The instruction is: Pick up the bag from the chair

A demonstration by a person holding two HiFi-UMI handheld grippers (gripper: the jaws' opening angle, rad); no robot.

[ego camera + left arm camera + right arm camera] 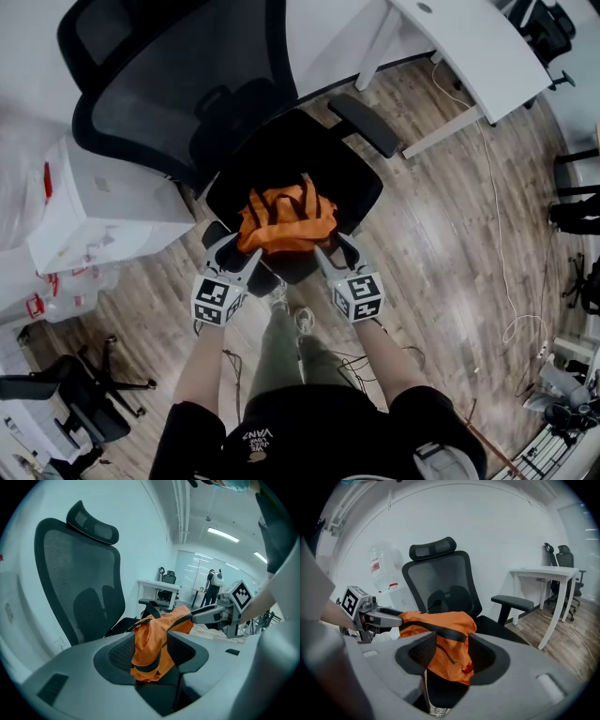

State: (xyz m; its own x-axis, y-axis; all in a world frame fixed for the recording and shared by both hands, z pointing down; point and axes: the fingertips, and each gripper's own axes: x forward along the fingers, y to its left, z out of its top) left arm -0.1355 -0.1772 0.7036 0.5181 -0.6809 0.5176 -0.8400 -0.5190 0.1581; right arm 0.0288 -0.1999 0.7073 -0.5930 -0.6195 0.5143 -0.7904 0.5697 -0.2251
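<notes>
The left tongs (149, 648) and the right tongs (452, 654) each pinch a fold of the crumpled orange fabric bag with black straps (286, 221). In the head view the bag lies mid-frame, over the front edge of the black mesh-backed office chair (361, 187). It looks light and limp and will likely sag between the grips. The straps or bunched cloth offer the surest hold.

Crumpled orange cloth bag (286, 221), black mesh-backed chair (169, 94), matt wood-grain floor (441, 234), smooth white desk (478, 47).
</notes>
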